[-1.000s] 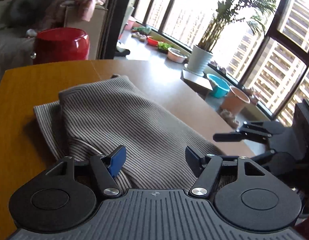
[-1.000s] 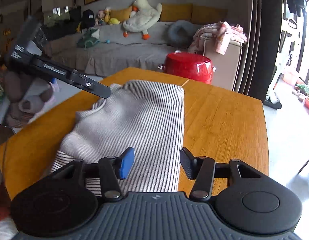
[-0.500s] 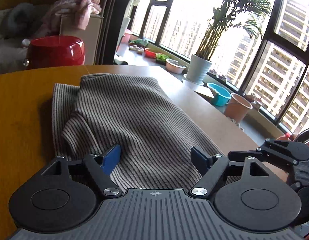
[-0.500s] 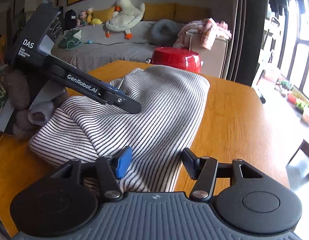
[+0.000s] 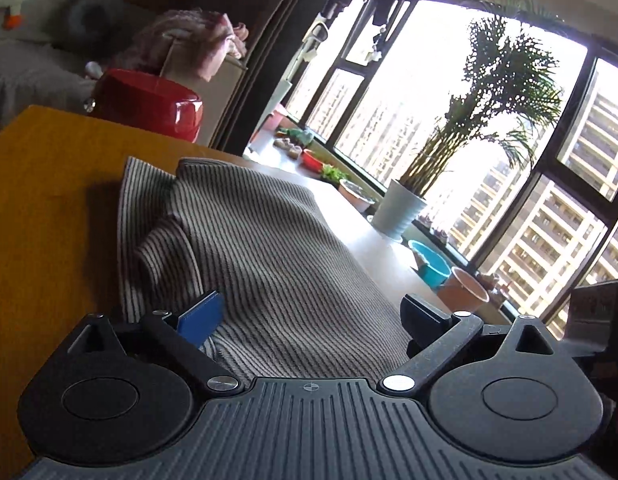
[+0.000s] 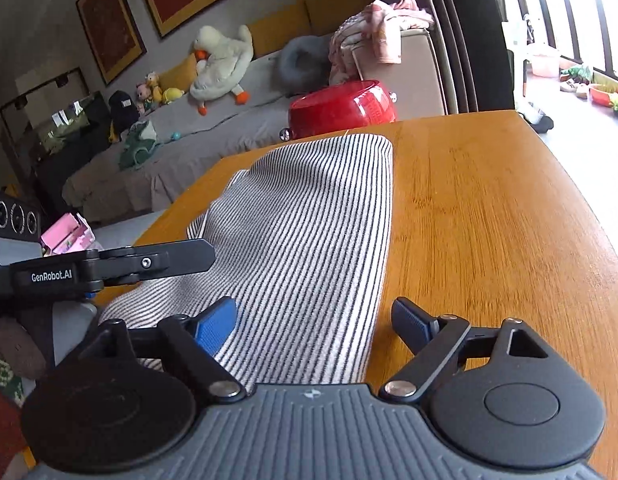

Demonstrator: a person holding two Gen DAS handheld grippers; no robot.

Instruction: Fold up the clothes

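Presently, in the left wrist view, we find the left gripper (image 5: 311, 314) released, its jaws having just been opening; the striped garment (image 5: 269, 248) lies folded on the wooden table (image 5: 41, 200), cloth between the jaws but unclamped. In the right wrist view, our right gripper (image 6: 315, 322) likewise stands released, having just been opening over the garment's near edge. We judge one fold just laid down; next calls for regripping an edge.
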